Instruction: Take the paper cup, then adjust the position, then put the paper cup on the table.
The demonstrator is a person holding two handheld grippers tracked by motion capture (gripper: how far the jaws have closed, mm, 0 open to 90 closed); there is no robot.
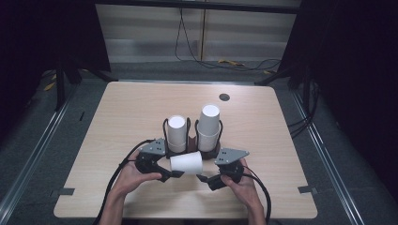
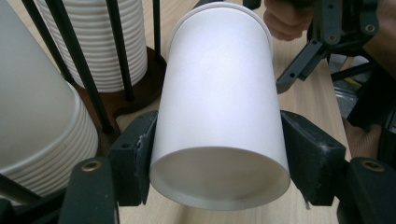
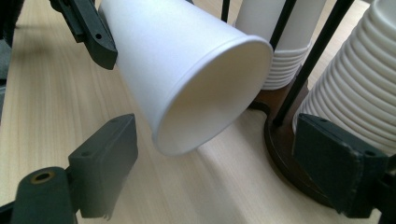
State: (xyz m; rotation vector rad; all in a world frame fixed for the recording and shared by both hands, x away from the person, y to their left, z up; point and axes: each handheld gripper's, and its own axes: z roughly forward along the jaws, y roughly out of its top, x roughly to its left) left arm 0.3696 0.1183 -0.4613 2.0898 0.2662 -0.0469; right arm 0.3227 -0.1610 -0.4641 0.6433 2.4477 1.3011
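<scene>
Setting: pale wood table (image 1: 117, 140) on a grey floor, dark curtains at both sides, a light wall panel behind with cables trailing down to the floor.

Left gripper: left gripper (image 2: 219, 154) has its two black jaws pressed against the sides of a single white paper cup (image 2: 219, 102), pinching it near its closed base; in the high view the same gripper (image 1: 176, 173) sits at the cup's left end, held in the person's left hand (image 1: 133, 176).

Held cup: it lies on its side, lifted off the table, just in front of the two stacks; its closed base faces the left gripper and its open mouth points toward the right gripper. In the high view the cup (image 1: 186, 163) hangs between the two grippers.

Right gripper: right gripper (image 3: 219, 168) has its jaws spread wide, one on each side of the cup's open rim (image 3: 210, 98) and apart from it, so nothing is pinched. In the high view it (image 1: 202, 178) sits just right of the cup, in the person's right hand (image 1: 239, 180).

Left stack: shorter stack of upturned white cups (image 1: 177, 133) standing in a black wire holder, just behind the held cup.

Right stack: taller stack of cups (image 1: 209, 126) in a second wire holder, beside the first.

Holder base: dark round base (image 3: 285, 149) resting on the table, close under the right gripper's far jaw.

Table mark: small dark round spot (image 1: 224, 97) near the far edge, well apart from the cups.
</scene>
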